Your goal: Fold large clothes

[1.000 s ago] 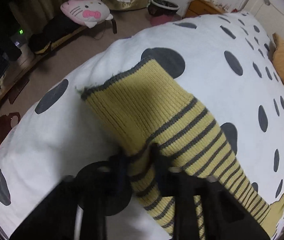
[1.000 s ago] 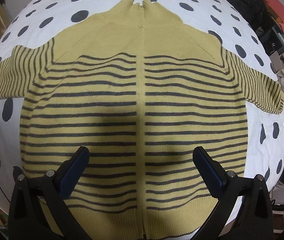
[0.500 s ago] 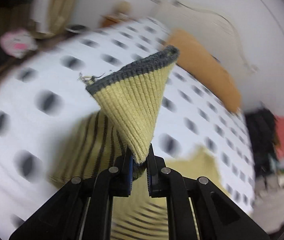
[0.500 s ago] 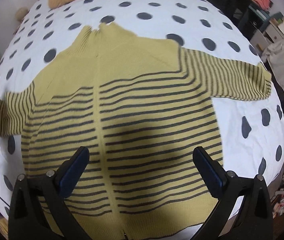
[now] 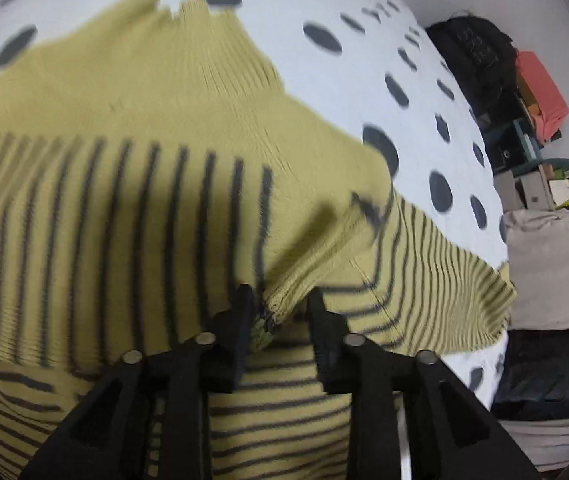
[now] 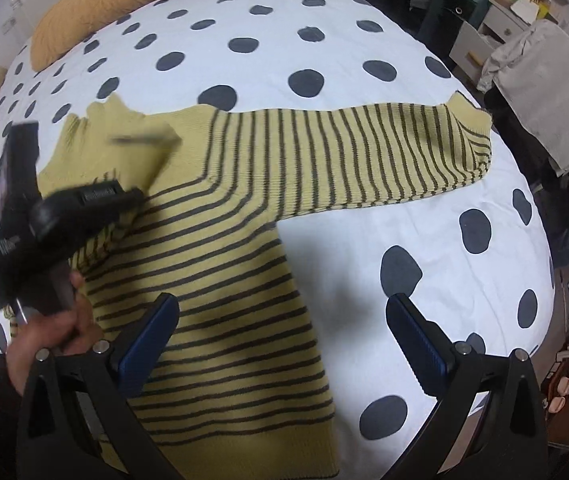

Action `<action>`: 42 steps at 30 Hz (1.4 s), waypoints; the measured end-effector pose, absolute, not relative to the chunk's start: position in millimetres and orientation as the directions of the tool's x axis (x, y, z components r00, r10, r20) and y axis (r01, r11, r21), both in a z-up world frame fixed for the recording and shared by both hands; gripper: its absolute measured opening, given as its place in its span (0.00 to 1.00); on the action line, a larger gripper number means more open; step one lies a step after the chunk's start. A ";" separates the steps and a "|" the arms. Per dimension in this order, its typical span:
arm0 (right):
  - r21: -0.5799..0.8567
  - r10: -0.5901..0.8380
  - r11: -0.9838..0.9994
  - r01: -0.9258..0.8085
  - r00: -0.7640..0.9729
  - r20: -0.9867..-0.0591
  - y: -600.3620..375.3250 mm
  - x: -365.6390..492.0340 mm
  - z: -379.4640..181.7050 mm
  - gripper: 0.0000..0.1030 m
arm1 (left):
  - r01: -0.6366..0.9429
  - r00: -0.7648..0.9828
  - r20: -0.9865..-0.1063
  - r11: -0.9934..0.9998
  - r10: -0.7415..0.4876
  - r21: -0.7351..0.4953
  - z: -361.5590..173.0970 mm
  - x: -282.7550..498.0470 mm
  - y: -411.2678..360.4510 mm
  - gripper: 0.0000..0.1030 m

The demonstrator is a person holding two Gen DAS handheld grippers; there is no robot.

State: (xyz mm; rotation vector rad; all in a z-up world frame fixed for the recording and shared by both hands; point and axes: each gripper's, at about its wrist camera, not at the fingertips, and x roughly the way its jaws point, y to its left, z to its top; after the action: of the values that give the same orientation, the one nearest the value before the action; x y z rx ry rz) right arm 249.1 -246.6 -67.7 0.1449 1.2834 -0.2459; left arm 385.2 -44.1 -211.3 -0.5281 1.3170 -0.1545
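A yellow sweater with dark stripes (image 6: 224,280) lies flat on a white bedcover with dark spots (image 6: 404,220). Its right sleeve (image 6: 344,160) stretches out sideways. The left sleeve is folded in across the chest, and its cuff (image 5: 280,300) lies between the fingers of my left gripper (image 5: 280,312). Those jaws are opening, and a gap shows beside the cuff. A hand (image 6: 56,332) holds that gripper low over the sweater's chest. My right gripper (image 6: 282,332) hovers wide open above the sweater's right side near the hem, with nothing in it.
An orange pillow (image 6: 116,4) lies at the head of the bed. Beyond the bed's right edge stand a black bag (image 5: 472,52), red items (image 5: 540,92), a pale cabinet (image 6: 480,40) and a grey cloth-covered piece (image 6: 544,92).
My left gripper swung the sleeve cuff from the outer side in over the sweater's chest, and its jaws have parted. My right gripper shifted toward the sweater's right side, still open.
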 end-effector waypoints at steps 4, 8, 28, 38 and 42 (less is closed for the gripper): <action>0.051 -0.022 0.970 0.238 0.292 -0.956 -250.3 274.2 -77.4 1.00 | -0.207 0.321 -0.856 0.852 -0.405 -0.481 -177.5 362.1 -0.8 0.52; 0.202 0.132 0.955 0.216 0.302 -0.944 -234.8 323.0 -103.7 1.00 | -0.296 0.404 -0.908 0.923 -0.112 -0.246 -139.8 334.5 76.8 0.76; -0.009 -0.037 0.992 0.127 0.219 -0.975 -222.6 382.3 -153.7 0.24 | -0.325 0.275 -0.961 0.939 -0.017 -0.110 -149.1 304.5 132.3 0.75; -0.053 -0.113 0.984 0.172 0.359 -0.927 -299.9 323.7 -78.0 0.76 | -0.280 0.311 -0.948 0.947 -0.068 -0.160 -109.2 266.7 66.5 0.75; -0.067 -0.160 0.961 0.268 0.342 -0.926 -376.0 305.6 -80.6 0.76 | -0.293 0.319 -0.945 0.941 -0.069 -0.167 -103.9 249.4 46.9 0.76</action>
State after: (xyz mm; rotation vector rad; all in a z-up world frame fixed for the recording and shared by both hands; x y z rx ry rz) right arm 305.6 -376.0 -80.6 0.1035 1.1902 -0.2787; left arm 249.4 46.9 -103.9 -0.3352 1.2440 0.1512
